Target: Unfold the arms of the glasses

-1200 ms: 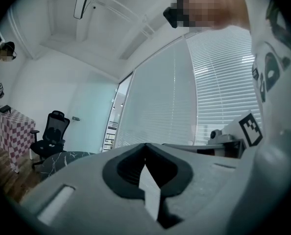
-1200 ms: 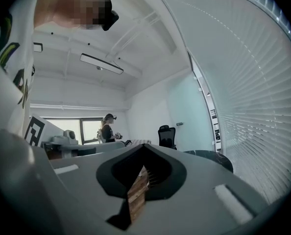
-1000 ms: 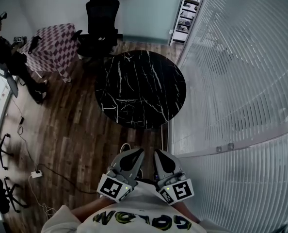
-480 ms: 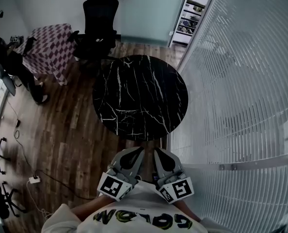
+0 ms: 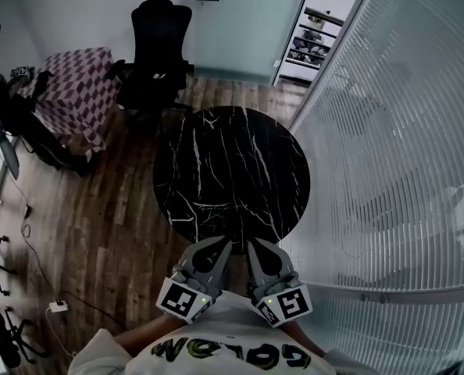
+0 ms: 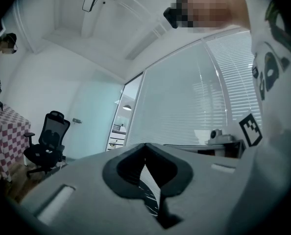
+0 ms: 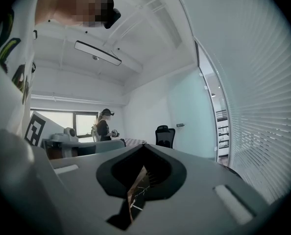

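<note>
Left claw (image 5: 219,246) and right claw (image 5: 253,247) - both pressed together, empty, close to the chest. No glasses visible on the round black marble counter (image 5: 230,174); possibly too small to show. Judged light, hinge-fragile - pinch the frame front, swing arms by their tips.

White shirt (image 5: 233,325), yellow-green lettering (image 5: 229,354)

Centre: round black marble counter (image 5: 232,178) | behind it: black office chair (image 5: 155,49) | far left: checked tablecloth (image 5: 72,88) | right: white slatted blinds (image 5: 388,170) | underfoot: wood-plank floor (image 5: 99,225)
</note>
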